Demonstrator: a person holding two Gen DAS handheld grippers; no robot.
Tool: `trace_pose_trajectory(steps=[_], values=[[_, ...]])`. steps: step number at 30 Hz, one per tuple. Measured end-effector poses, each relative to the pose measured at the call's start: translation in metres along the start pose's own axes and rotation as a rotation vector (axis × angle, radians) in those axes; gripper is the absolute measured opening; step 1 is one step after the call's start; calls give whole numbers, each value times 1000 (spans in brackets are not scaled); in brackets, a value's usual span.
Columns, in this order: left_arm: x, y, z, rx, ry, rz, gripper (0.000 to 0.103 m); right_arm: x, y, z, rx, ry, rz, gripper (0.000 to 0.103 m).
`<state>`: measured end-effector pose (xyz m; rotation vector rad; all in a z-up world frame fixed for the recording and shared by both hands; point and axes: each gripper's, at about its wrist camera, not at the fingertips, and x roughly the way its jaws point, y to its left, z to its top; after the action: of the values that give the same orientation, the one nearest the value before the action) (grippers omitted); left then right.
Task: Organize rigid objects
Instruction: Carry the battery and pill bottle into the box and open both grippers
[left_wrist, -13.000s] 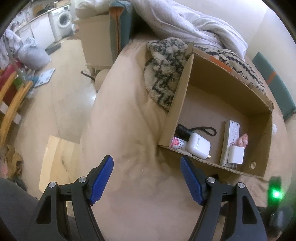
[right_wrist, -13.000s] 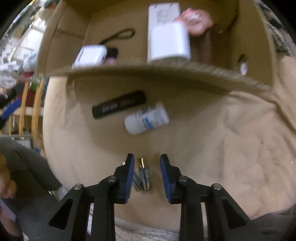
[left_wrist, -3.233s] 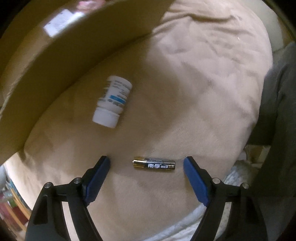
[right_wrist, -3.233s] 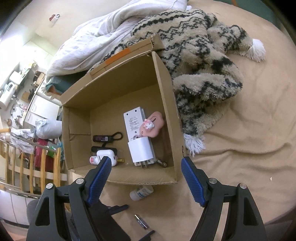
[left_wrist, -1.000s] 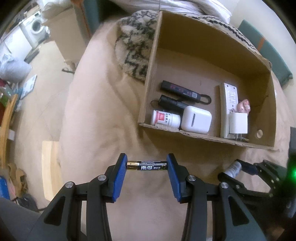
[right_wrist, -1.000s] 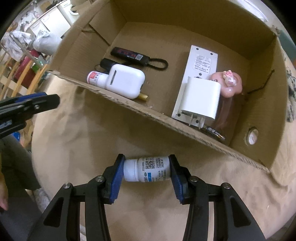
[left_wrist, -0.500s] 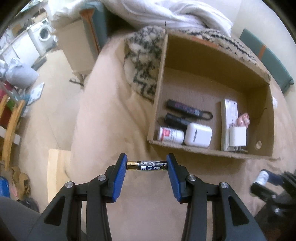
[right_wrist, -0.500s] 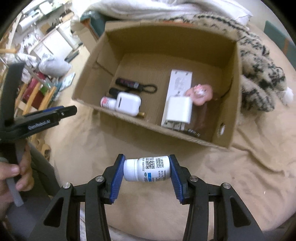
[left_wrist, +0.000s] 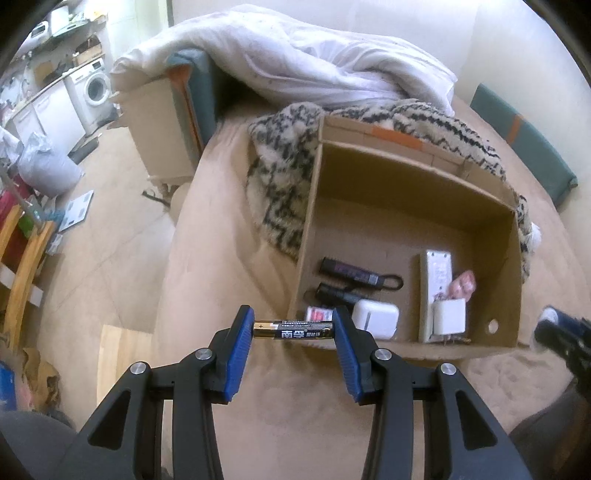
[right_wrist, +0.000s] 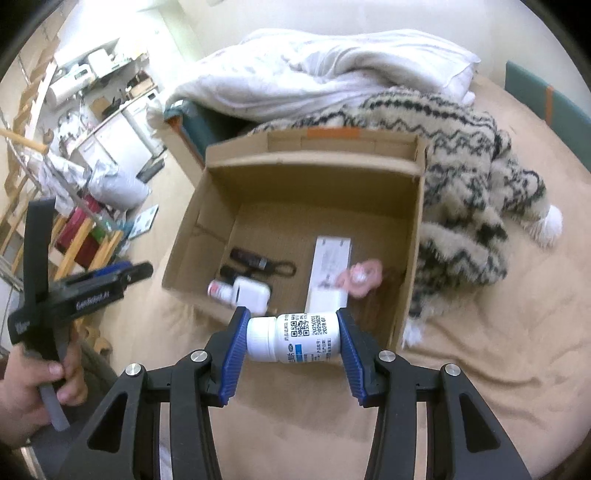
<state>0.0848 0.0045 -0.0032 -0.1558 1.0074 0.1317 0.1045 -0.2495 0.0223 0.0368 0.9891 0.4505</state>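
The left tool (left_wrist: 293, 330) clamps a black-and-gold battery (left_wrist: 293, 329) endwise at lower centre of its frame. The right tool (right_wrist: 293, 334) grips a white, blue-labelled bottle (right_wrist: 293, 336) crosswise before the cardboard box (right_wrist: 413, 236). Only the right view shows the hand (right_wrist: 26, 387).

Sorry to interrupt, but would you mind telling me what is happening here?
A person is tidying small items into a cardboard box on a bed. The left hand-held gripper grips a battery end to end, and the right hand-held gripper grips a white pill bottle lengthwise. Both are held in the air in front of the box, which already holds a white charger case, a remote and other bits.
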Motion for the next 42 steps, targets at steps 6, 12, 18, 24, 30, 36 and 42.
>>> trace_pose_trajectory(steps=[6, 12, 18, 24, 30, 36, 42], values=[[4, -17, 22, 17, -6, -22, 40, 12, -7, 29, 24, -38, -4, 49], [15, -36, 36, 47, -10, -26, 40, 38, -20, 31, 77, -30, 0, 49], [36, -55, 38, 88, 15, -33, 40, 67, -26, 23, 74, 58, -45, 49], [57, -70, 38, 115, 41, -22, 40, 73, -35, 22, 107, 74, -45, 49], [72, -76, 37, 129, 67, 2, 40, 79, -42, 22, 141, 97, -45, 49], [85, -78, 34, 136, 110, 20, 40, 82, -46, 21, 163, 114, -51, 49], [86, -73, 34, 115, 114, 31, 40, 80, -47, 23, 168, 100, -57, 50]])
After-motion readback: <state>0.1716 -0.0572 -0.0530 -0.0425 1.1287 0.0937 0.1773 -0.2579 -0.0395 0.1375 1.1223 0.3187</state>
